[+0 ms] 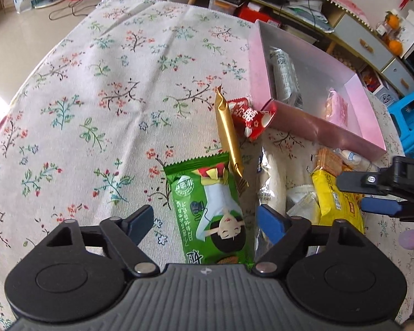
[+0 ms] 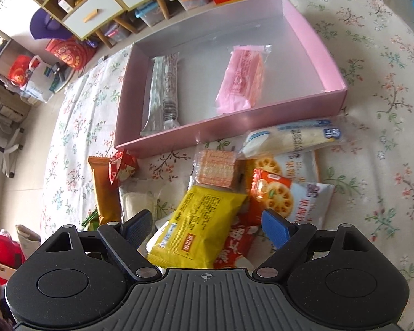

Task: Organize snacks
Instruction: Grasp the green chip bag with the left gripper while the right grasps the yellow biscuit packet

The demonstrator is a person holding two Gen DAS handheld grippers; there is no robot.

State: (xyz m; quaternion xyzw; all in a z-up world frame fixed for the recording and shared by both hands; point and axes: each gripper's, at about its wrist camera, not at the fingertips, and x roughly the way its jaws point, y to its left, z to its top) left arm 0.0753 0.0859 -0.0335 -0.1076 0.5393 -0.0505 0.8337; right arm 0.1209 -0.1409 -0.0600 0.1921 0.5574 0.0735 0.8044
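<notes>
The green foil snack packet [image 1: 207, 207] lies flat on the floral-clothed table [image 1: 82, 96], its long axis running straight out between the left gripper's [image 1: 205, 219] released jaws. The right gripper [image 2: 207, 224], jaws also apart and empty, hovers over the yellow crinkly packet [image 2: 198, 226]. Beyond, the shallow pink cardboard box [image 2: 303, 24] holds a silver bar [image 2: 164, 93] and pink wafers [image 2: 241, 80].
</notes>
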